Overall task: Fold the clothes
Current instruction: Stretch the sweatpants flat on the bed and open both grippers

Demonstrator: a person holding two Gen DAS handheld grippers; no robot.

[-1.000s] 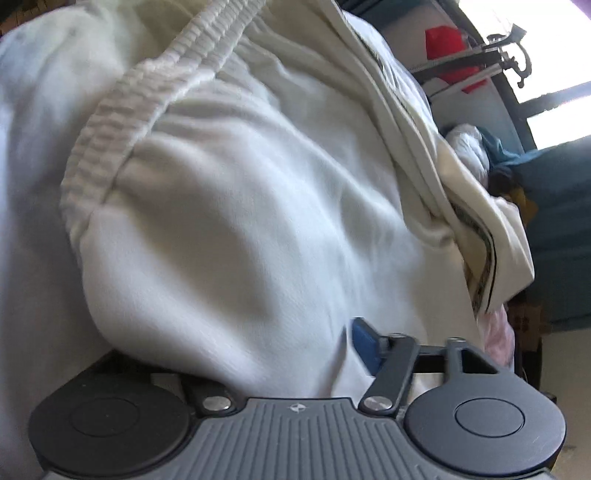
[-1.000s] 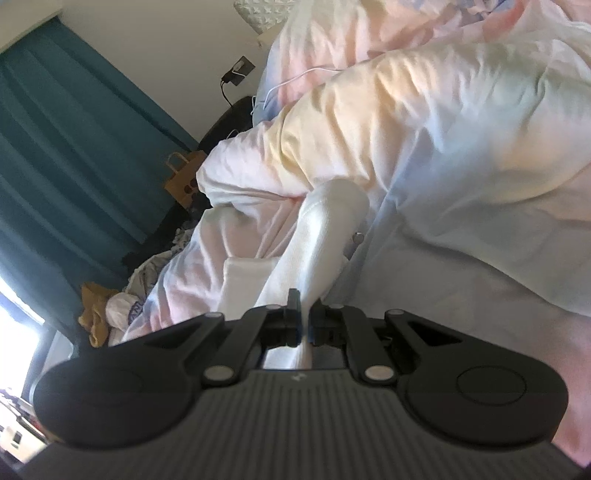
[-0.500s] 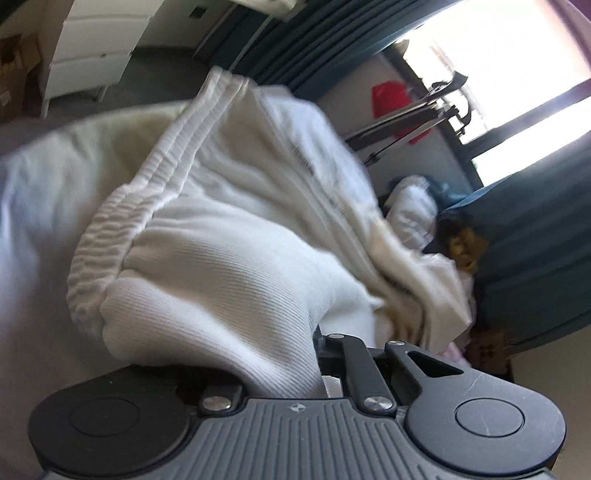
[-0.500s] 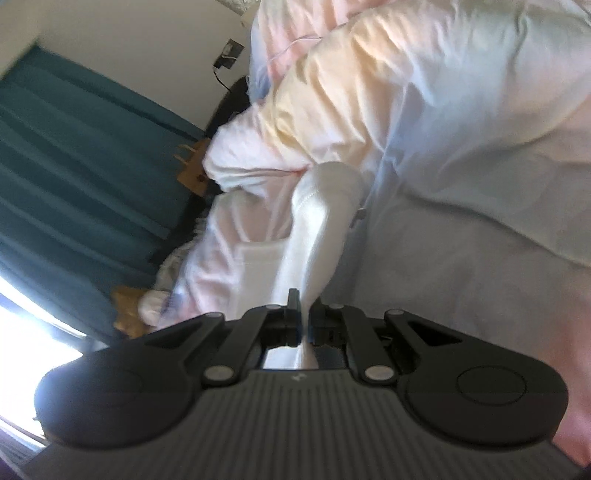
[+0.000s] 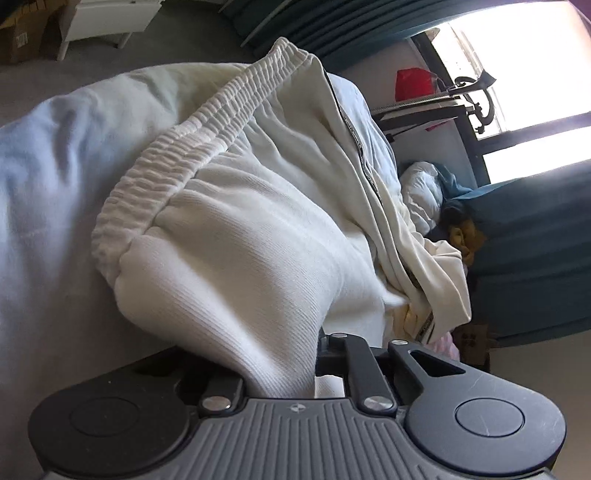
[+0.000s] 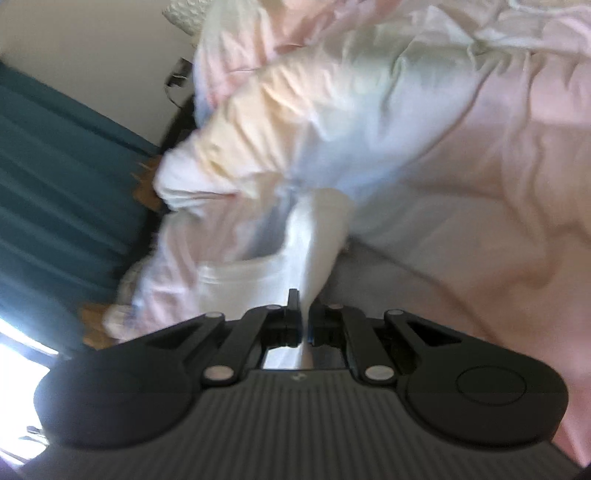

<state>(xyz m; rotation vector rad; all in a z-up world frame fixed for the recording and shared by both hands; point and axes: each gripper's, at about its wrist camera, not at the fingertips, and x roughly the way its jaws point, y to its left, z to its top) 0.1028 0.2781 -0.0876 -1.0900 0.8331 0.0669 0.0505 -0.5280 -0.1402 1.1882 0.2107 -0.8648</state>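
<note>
Your left gripper has its jaws clenched on the white pants, which drape over the bed. Your right gripper pinches their other end. No readable writing shows; the striped tag is illegible.

Teal curtains beside a bright window, white drawers on grey floor

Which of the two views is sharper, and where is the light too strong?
Left wrist view: sharp, the rib knit of the white garment reads clearly; the window at upper right is blown out to white. Right wrist view: motion blur smears the bedding and teal curtain; only the right gripper is fairly crisp; glare at the lower left corner.
</note>
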